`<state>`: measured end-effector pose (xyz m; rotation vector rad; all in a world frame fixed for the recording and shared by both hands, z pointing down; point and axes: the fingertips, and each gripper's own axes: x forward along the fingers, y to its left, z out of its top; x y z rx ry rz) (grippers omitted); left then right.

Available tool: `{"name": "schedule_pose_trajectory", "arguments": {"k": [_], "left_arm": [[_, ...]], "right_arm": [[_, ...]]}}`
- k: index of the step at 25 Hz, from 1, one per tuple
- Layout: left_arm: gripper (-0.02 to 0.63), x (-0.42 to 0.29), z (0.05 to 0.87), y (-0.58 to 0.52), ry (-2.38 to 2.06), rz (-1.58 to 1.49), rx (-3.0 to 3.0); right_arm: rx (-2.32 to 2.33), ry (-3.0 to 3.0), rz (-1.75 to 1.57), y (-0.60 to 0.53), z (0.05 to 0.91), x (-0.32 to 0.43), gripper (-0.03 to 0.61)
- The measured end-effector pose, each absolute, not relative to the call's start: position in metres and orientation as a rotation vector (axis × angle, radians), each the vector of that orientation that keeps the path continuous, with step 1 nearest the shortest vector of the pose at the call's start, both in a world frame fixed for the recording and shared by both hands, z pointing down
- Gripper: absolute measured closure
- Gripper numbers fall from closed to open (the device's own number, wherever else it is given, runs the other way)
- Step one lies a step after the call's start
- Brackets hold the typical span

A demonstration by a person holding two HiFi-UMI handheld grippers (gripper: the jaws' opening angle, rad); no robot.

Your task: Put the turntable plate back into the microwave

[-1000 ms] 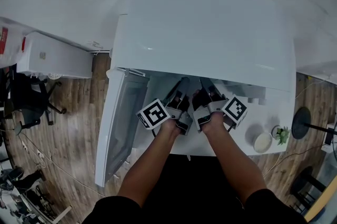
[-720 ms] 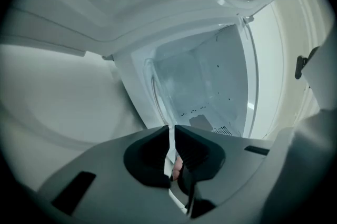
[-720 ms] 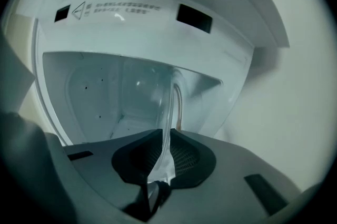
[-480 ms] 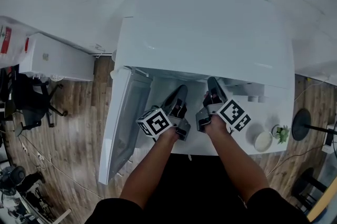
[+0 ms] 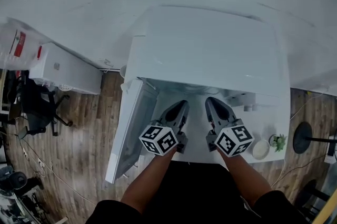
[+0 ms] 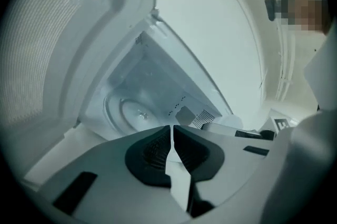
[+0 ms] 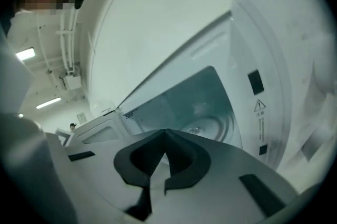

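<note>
The white microwave stands with its door swung open to the left. The glass turntable plate lies flat on the cavity floor; in the right gripper view the plate shows just past the jaws. In the head view the microwave's top hides it. My left gripper and right gripper hover side by side in front of the opening, outside the cavity. The left gripper is shut with nothing in it. The right gripper is also shut and empty.
A small white bowl and a little plant sit on the white table right of the microwave. A round black stand base is on the wood floor at right. A white cabinet and an office chair are at left.
Both grippers have drawn back out of the microwave opening toward me. The view has also pulled back from the microwave.
</note>
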<state>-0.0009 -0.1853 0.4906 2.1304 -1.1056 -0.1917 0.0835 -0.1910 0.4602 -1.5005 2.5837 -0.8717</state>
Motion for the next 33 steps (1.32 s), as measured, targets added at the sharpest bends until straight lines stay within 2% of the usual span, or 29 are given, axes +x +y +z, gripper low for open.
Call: {"name": "schedule_pose_trajectory", "arguments": {"k": [6,12,22,26,33], "left_arm": [[0.578,0.008,0.451,-0.171,-1.158,-0.085,2.382],[0.578,0.010,0.427,-0.167,-1.243,0.013,2.507],[0.578,-0.001,0.432,-0.167,-1.364,0.094,2.467],[0.578,-0.002,0.431,-0.167,-1.368,0.099,2.474],[0.578,-0.003,0.428,-0.162,-1.353,0.092,2.480]], "right_arm": [[-1.615,2.817,-0.599,-0.178,0.440,0.080,0.561],[-1.620,2.856,-0.509,-0.171,0.423,0.080,0.561],[-1.675,2.868,-0.444,-0.167,0.415,0.080,0.561],[-1.702,2.882,-0.325,-0.168,0.405,0.077,0.561],[-1.700,2.880,-0.325,-0.163,0.402,0.070,0.561]]}}
